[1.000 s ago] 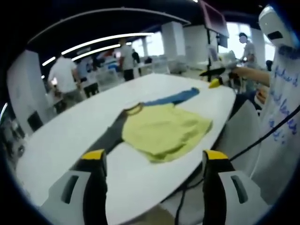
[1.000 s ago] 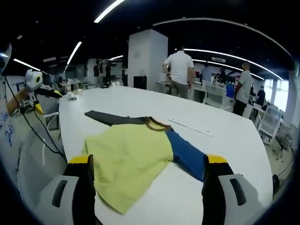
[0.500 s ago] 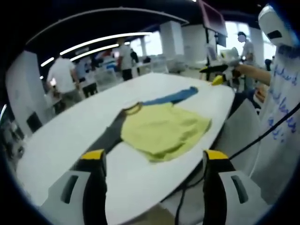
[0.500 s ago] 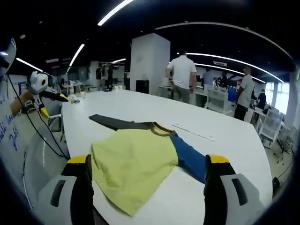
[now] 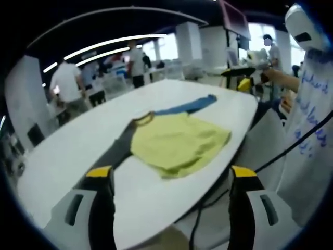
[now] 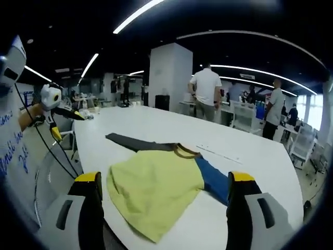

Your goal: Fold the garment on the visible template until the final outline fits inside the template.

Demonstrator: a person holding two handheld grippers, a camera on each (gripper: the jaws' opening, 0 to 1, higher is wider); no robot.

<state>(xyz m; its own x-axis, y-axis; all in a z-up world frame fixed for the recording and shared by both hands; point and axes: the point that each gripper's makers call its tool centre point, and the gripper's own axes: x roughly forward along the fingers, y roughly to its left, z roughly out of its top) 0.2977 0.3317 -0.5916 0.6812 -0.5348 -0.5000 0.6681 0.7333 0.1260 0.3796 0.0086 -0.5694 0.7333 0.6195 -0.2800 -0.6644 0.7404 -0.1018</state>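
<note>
Garment [image 5: 179,143] [image 6: 156,185]: yellow-green body, one dark grey sleeve [image 5: 112,153] [image 6: 138,143], one blue sleeve [image 5: 190,105] [image 6: 213,179], brown collar. It lies flat on the white surface [image 5: 78,146] [image 6: 156,120], near the edge closest to the person, sleeves spread to opposite sides. Lower hem looks doubled over or rumpled at the surface edge.

Left tongs [image 5: 169,174]: yellow-tipped jaws spread wide, nothing between them, held off the surface and short of the garment. Right tongs [image 6: 164,179]: jaws also wide apart, empty, above the near edge, not touching cloth.

A thin pale strip [image 6: 218,153] lies on the surface beyond the blue sleeve; cannot tell what it is.

Background: several people standing [image 6: 205,94] [image 5: 67,86] in an open office with ceiling strip lights.
</note>
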